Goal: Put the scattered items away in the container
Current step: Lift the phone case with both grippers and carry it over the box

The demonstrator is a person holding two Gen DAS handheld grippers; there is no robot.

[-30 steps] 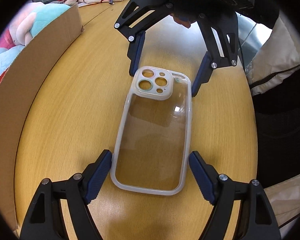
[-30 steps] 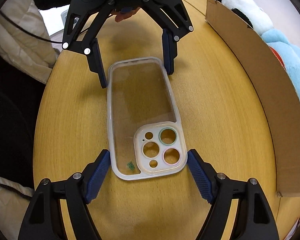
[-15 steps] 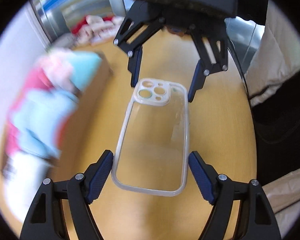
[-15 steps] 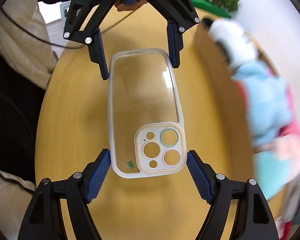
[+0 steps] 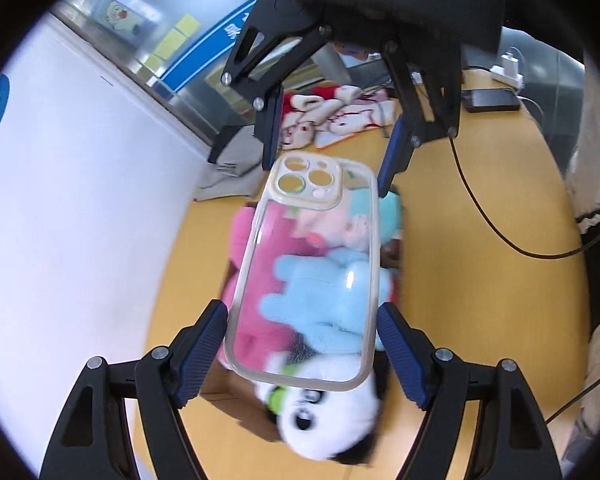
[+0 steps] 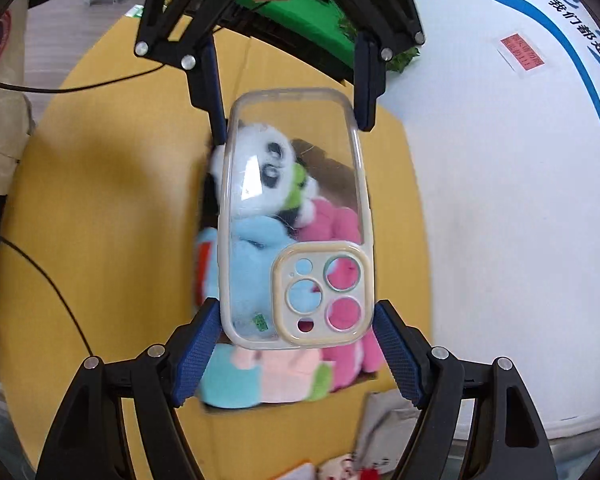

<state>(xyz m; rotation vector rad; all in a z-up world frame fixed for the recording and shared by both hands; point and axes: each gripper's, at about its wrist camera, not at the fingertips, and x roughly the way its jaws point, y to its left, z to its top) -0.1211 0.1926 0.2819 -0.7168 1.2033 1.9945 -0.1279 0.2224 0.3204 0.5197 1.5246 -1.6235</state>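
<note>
Both grippers, left (image 5: 302, 344) (jaws closing) and right (image 6: 296, 344), clamp the phone case (image 5: 308, 272) above the box (image 6: 396, 148); lower level, release together.

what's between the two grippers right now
The clear phone case spans the gap, its camera end at the right gripper and its plain end in the left gripper, whose jaws are closing on it. Both wrist views show it, above the plush toys.

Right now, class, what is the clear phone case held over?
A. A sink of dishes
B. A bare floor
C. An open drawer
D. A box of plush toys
D: seen through the phone case, a panda plush and blue and pink plush toys lie in the cardboard box below.
</note>
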